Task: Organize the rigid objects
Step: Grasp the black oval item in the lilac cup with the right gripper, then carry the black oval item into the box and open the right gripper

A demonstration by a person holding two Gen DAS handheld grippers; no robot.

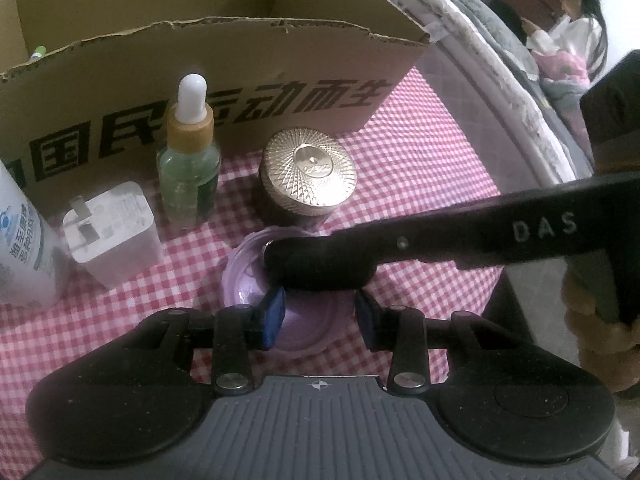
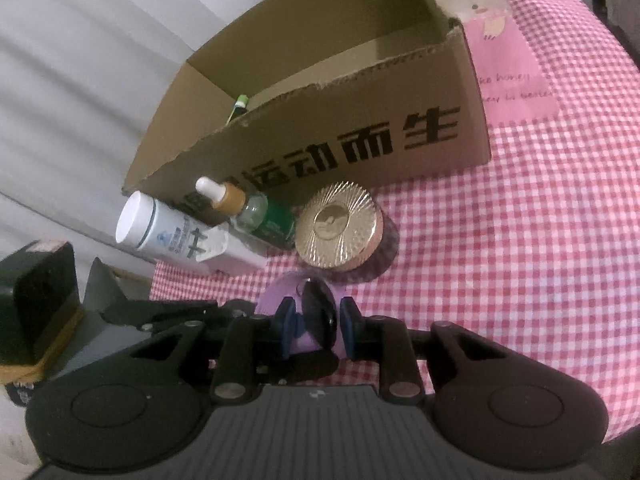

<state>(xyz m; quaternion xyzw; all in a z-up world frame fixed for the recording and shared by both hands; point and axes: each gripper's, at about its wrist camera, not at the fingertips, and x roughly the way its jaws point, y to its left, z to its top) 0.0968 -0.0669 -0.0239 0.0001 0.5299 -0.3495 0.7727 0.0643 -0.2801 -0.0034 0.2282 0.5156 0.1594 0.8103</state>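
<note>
**Box nearly bare, most stuff out on the cloth**

Left wrist view: cardboard box [image 1: 224, 92] at the back, open top, only a green-capped thing [image 1: 38, 52] peeking out at its left end. Lined up right in front of its printed wall: white bottle [image 1: 20, 232], charger [image 1: 112, 236], dropper bottle [image 1: 188, 168], gold-lid jar [image 1: 308, 176], all on the pink checked cloth [image 1: 432, 160]. Closer in, purple dish [image 1: 248, 276] under the left gripper [image 1: 320, 316], pads either side of it. Can't tell if squeezing or just straddling. Black bar [image 1: 440, 240] reaching in from the right, over the dish.

Right wrist view: same box [image 2: 360, 152], green-capped thing [image 2: 241, 100] in its left corner, nothing else visible inside. Right gripper [image 2: 318, 320] looks clamped on the black bar [image 2: 320, 308], seen end-on above the purple dish [image 2: 280, 284].
</note>
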